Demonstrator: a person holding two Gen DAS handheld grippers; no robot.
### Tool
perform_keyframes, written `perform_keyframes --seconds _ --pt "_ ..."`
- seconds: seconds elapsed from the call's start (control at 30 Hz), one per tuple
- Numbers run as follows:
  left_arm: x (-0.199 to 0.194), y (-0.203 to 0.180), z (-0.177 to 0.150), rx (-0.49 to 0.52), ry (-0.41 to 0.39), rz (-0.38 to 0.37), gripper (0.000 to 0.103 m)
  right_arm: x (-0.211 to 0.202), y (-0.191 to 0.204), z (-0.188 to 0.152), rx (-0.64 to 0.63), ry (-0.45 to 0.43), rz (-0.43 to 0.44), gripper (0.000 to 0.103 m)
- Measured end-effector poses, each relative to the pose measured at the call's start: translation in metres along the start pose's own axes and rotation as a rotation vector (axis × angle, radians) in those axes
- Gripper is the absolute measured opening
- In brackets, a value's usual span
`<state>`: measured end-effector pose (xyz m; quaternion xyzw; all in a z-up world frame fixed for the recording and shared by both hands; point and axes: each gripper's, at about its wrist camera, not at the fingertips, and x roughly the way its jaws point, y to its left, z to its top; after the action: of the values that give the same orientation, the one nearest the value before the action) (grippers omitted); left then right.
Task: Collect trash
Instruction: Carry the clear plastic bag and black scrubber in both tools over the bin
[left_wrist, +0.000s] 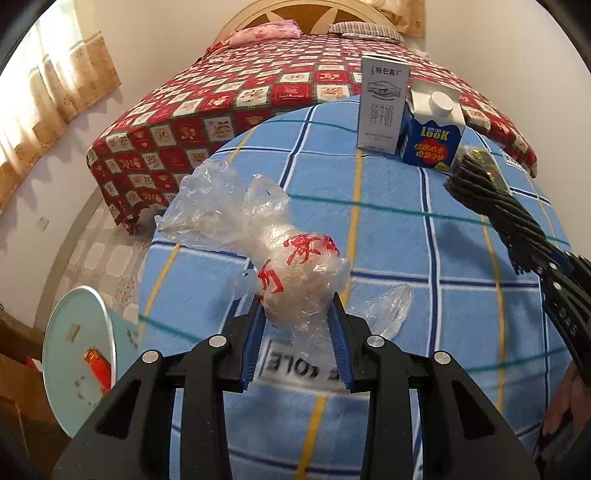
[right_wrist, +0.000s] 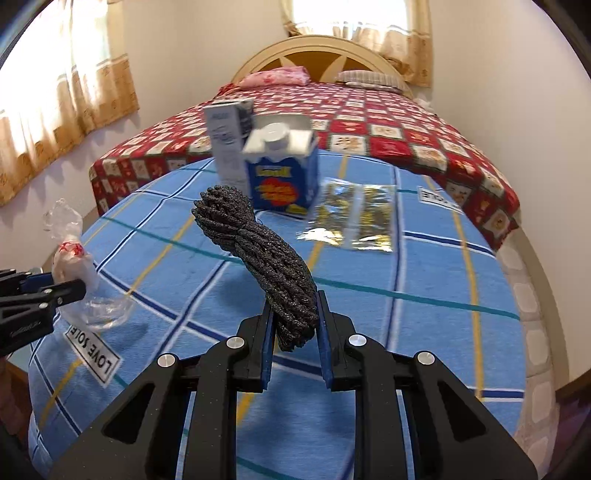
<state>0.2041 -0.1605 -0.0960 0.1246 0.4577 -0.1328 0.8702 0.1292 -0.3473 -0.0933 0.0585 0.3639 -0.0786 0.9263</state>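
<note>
Trash is split between your hands: left gripper (left_wrist: 298, 314) jaws pinch the crumpled plastic bag (left_wrist: 291, 273), right gripper (right_wrist: 295, 325) jaws clamp the dark rope bundle (right_wrist: 258, 251), both lifted clear of the worktop (right_wrist: 424, 295) for carrying; cartons (left_wrist: 430, 129) wait far right.

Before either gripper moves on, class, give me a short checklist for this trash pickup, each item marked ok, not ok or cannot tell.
1. Left gripper clamped on the plastic bag: ok.
2. Right gripper clamped on the dark rope bundle: ok.
3. Both loads lifted off the blue checked cloth: ok.
4. Trash bin in view: not ok.
5. Table cleared: not ok; white carton, blue carton and foil wrapper remain.
</note>
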Motion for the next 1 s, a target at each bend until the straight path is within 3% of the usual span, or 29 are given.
perform_keyframes --seconds 1.0 --pt "-0.044 0.066 -0.062 -0.055 -0.050 0.020 0.034 -0.014 0.105 -0.004 -0.126 -0.026 0.075 0.021"
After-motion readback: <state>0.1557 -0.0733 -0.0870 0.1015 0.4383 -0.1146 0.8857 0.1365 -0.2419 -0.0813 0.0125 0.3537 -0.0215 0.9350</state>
